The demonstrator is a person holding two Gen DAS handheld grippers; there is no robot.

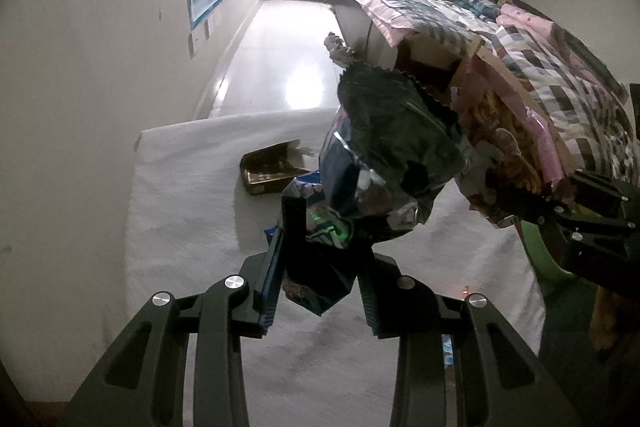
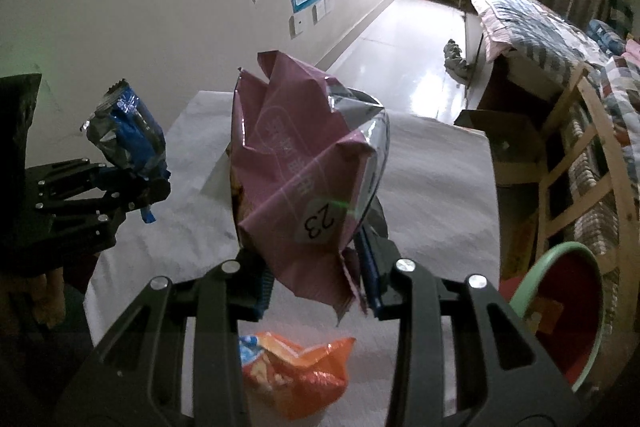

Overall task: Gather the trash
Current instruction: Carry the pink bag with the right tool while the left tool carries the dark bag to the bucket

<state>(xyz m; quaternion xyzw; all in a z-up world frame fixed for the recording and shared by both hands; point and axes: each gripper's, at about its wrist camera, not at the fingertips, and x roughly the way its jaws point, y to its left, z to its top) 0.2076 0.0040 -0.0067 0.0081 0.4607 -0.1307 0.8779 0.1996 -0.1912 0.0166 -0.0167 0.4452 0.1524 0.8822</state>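
Two handheld grippers hover above a table covered in a white cloth [image 1: 180,195], each holding a piece of snack litter. The left gripper [image 1: 320,291] has its jaws nearly together on a crumpled dark blue foil wrapper [image 1: 384,163], which stands up between the pads, clear of the cloth. The right gripper [image 2: 316,279] is likewise clamped narrow on a creased pink snack bag [image 2: 296,179] with a round sticker reading 23, also lifted off the table.

At the table's right edge, low down, sits a bin with a pale green rim [image 2: 560,255] and a red lining; something brownish seems to lie inside, though the view there is too dim to be sure.

Judging by what shows, the job is partway along: two wrappers are picked up but not yet dropped in the bin. Still on the cloth are an orange snack bag [image 2: 296,371] directly beneath the right gripper and a small dark open carton [image 1: 268,173] farther back toward the wall. A bed with patterned quilts runs along the right of the room
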